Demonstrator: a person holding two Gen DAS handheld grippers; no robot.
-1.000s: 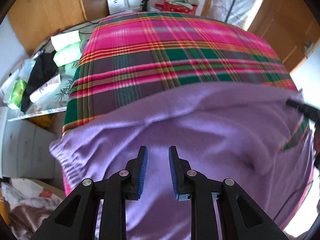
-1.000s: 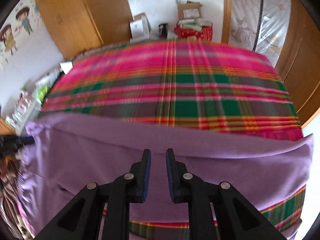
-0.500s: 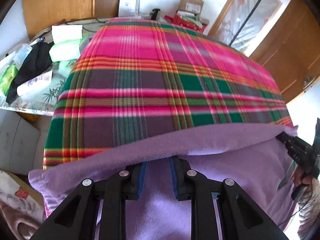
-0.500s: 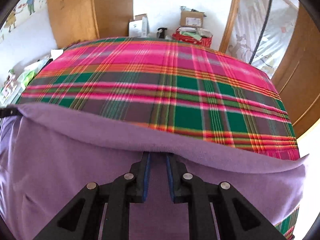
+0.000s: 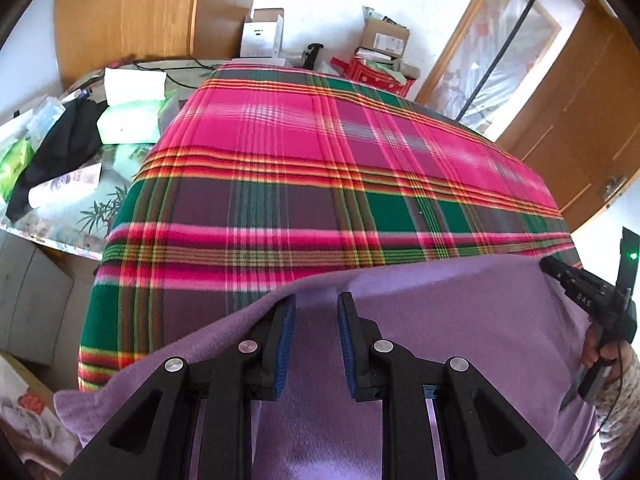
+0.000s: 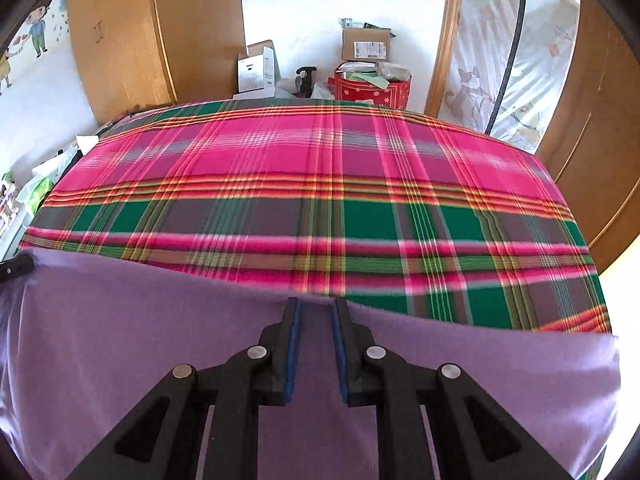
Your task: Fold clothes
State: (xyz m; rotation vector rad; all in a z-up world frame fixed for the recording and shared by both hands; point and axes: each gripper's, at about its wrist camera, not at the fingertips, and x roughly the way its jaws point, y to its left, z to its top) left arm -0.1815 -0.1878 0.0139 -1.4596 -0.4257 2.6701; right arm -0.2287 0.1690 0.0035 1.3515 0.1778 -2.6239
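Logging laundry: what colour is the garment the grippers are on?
Plain lilac purple garment; right wrist view shows it best.

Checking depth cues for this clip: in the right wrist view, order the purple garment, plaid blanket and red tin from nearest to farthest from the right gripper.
1. Purple garment, under the right gripper.
2. Plaid blanket, spread ahead.
3. Red tin, beyond the blanket's far edge.

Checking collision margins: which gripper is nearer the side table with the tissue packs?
Left. The left gripper works the garment's left part, on the bed side that borders the table. The right gripper is at the garment's right end, farther off.
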